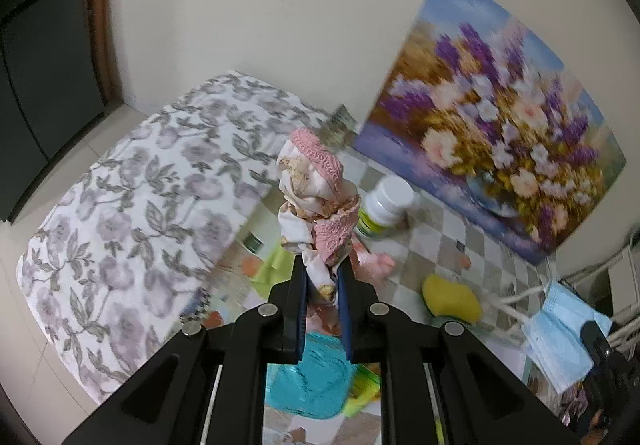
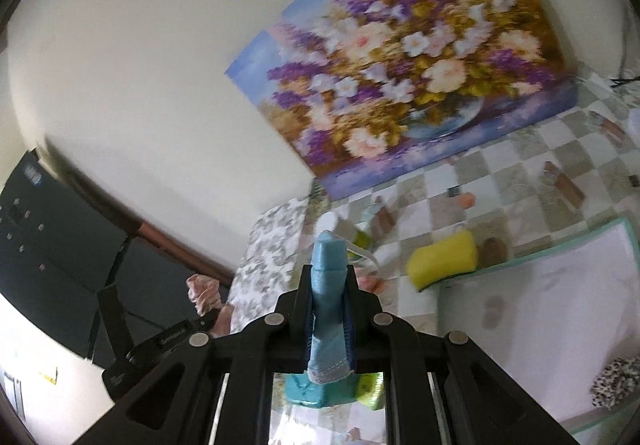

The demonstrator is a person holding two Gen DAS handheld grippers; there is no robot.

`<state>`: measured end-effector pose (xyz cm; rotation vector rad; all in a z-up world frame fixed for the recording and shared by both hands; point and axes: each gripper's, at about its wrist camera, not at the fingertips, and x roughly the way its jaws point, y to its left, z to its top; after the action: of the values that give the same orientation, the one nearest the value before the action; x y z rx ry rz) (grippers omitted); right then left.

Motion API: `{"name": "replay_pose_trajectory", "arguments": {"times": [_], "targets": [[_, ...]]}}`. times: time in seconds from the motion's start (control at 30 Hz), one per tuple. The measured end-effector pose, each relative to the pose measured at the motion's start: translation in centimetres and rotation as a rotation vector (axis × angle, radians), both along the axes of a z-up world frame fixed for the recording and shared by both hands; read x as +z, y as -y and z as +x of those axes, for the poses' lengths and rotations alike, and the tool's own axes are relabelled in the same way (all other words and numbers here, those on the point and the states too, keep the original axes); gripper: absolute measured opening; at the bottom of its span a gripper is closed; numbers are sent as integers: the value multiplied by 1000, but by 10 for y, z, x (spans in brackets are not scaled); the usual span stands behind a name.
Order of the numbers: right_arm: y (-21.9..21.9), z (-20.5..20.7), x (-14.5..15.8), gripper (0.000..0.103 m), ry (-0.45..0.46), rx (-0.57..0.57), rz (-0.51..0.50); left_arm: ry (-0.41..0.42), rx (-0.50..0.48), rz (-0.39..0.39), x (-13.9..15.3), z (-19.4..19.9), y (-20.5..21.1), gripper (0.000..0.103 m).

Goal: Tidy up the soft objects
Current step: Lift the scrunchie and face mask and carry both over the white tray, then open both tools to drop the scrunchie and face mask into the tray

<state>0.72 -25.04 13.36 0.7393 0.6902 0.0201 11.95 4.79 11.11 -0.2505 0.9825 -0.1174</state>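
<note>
My left gripper (image 1: pixel 322 265) is shut on a bunched cream floral cloth with pink lace trim (image 1: pixel 312 185), held up above the checkered tablecloth (image 1: pixel 432 241). The same cloth shows at the left of the right wrist view (image 2: pixel 204 291). My right gripper (image 2: pixel 329 273) is shut on a folded blue face mask (image 2: pixel 328 285), also raised above the table; the mask hangs at the right of the left wrist view (image 1: pixel 560 337). A yellow sponge (image 1: pixel 452 299) lies on the table, and shows in the right wrist view (image 2: pixel 444 259) beside a white tray. A teal soft item (image 1: pixel 316 377) lies below the left gripper.
A white tray with a teal rim (image 2: pixel 540 309) holds a spotted cloth (image 2: pixel 616 381). A white-capped bottle (image 1: pixel 384 207) stands near the flower painting (image 1: pixel 492 117) leaning on the wall. A floral cushion (image 1: pixel 132 213) lies at left. White cables (image 1: pixel 516 305) run at right.
</note>
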Motion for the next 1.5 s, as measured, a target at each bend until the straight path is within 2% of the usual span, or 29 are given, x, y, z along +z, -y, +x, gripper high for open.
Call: {"name": "replay_pose_trajectory", "arguments": {"times": [0.4,0.67,1.03,1.23,1.5], "targets": [[93,-55,-18,13,-145,-345,-84,-6,-238,53,-2,-32,115,14],[145,-90,-15,13,-198,-483,-99,-44,-374,79,-17,-61,183,14],[163,-101,-29,13,-231,-493,-60,-147,-494,117,-50,-80,238,14],[161,-89,-50,14,-307,-475,-81,-202,-469,147,-71,-73,241,14],[156,-73,-93,15,-417,-414,-34,-287,-445,136,-95,-65,241,15]]}}
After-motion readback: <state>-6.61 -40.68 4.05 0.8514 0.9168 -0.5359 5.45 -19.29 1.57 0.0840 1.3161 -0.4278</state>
